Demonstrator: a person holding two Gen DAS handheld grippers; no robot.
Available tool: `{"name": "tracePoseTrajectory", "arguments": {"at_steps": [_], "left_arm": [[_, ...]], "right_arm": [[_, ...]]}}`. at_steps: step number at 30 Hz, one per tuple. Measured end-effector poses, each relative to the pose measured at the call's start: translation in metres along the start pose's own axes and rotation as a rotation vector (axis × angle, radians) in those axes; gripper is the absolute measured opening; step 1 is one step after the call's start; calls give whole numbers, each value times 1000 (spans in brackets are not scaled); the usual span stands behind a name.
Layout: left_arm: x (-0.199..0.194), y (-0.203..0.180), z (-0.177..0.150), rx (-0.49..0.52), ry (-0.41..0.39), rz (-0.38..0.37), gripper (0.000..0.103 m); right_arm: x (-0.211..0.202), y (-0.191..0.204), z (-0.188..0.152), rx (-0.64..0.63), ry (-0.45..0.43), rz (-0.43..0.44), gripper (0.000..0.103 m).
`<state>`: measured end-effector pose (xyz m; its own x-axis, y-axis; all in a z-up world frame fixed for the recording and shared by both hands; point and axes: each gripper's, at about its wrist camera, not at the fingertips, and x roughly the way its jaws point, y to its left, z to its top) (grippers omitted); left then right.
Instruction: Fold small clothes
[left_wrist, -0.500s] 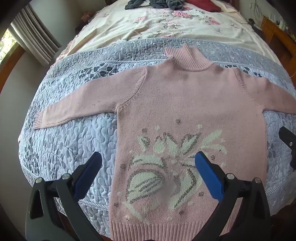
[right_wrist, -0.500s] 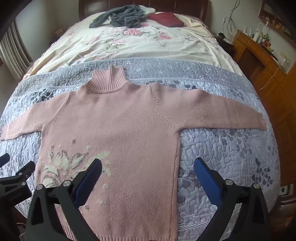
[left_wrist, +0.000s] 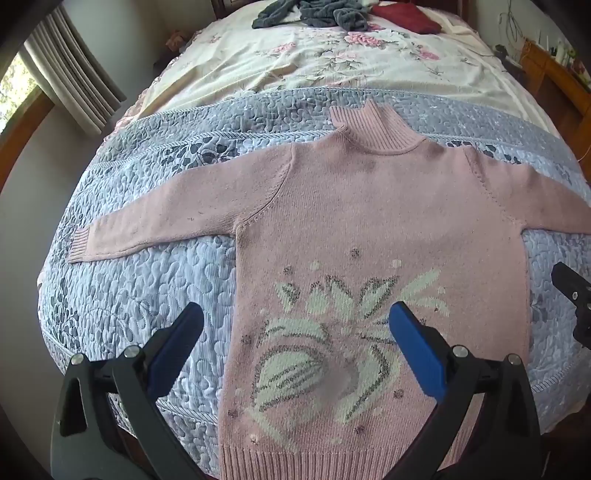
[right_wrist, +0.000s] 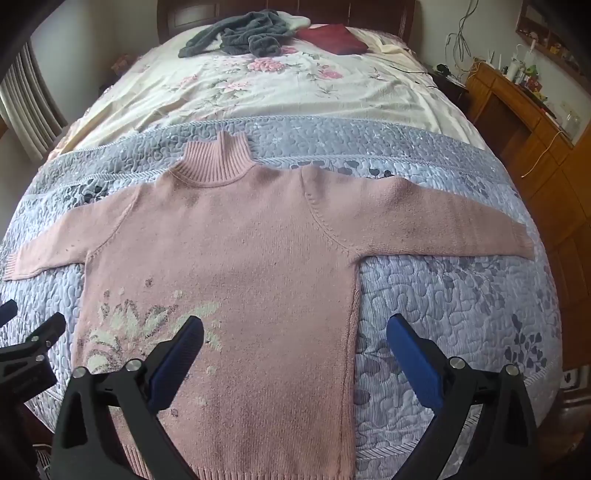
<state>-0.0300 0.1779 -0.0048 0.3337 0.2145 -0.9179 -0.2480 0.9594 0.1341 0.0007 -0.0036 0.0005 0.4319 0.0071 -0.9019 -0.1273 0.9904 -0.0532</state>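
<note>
A pink knitted sweater (left_wrist: 369, 229) (right_wrist: 236, 266) with a high ribbed collar and a pale flower pattern lies flat, front up, on a blue-grey quilt (left_wrist: 155, 280) (right_wrist: 461, 295). Both sleeves are spread out sideways. My left gripper (left_wrist: 295, 332) hovers open above the sweater's lower left part, holding nothing. My right gripper (right_wrist: 295, 339) hovers open over the sweater's lower right side seam, also with nothing between its blue pads. Each gripper shows at the edge of the other's view.
The quilt covers the foot of a bed; beyond it lies a cream floral bedspread (right_wrist: 295, 92) with a grey garment (right_wrist: 240, 33) and a dark red cloth (right_wrist: 332, 38) by the headboard. A wooden dresser (right_wrist: 535, 140) stands right, curtains (left_wrist: 70, 81) left.
Both views have shifted slightly, so the sweater sits a little differently in frame. The sweater itself has not moved and both grippers remain open.
</note>
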Motion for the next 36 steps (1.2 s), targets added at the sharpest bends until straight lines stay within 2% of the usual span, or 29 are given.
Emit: {"name": "tracePoseTrajectory", "arguments": {"at_steps": [36], "left_arm": [[1,-3,5,-6,-6,3,100]], "right_arm": [[7,-7,2,20,-5,10,99]]}}
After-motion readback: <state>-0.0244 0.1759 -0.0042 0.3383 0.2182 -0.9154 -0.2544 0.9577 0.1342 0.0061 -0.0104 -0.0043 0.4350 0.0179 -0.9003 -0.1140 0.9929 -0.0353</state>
